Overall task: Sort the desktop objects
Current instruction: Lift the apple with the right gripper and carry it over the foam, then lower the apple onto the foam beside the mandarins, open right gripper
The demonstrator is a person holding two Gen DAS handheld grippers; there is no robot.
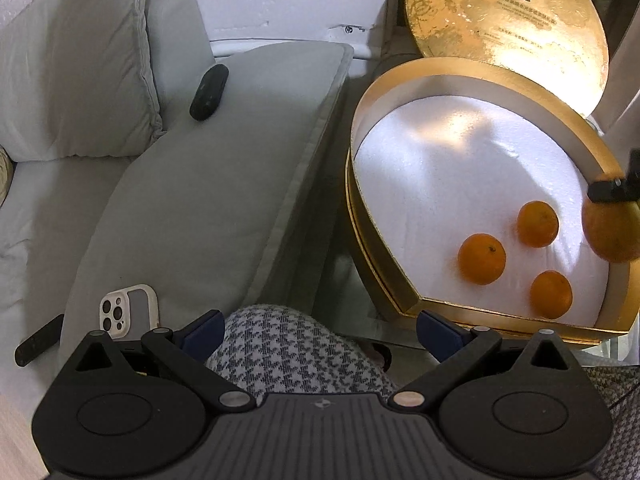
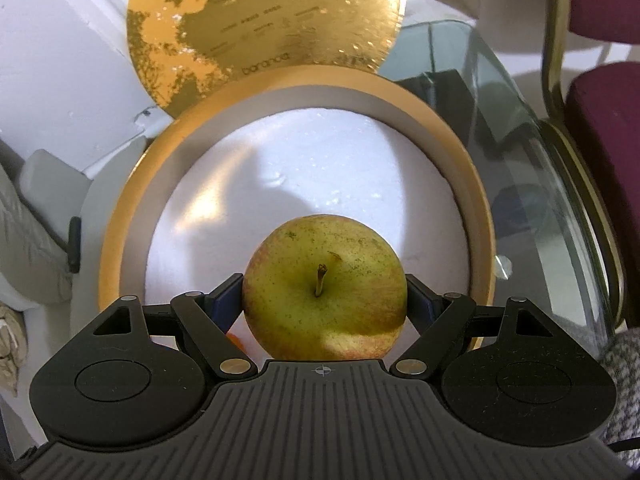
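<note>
My right gripper (image 2: 324, 300) clamps the apple (image 2: 324, 292) above the near side of the box (image 2: 476, 216). My left gripper (image 1: 320, 330) hangs open, empty. I should lower gently, clear of the three oranges (image 1: 482, 258), then release.

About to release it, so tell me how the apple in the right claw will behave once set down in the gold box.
The apple is round and smooth, so it will likely roll on the flat white liner. It looks firm, probably bruisable if dropped. The box rim should stop it.
</note>
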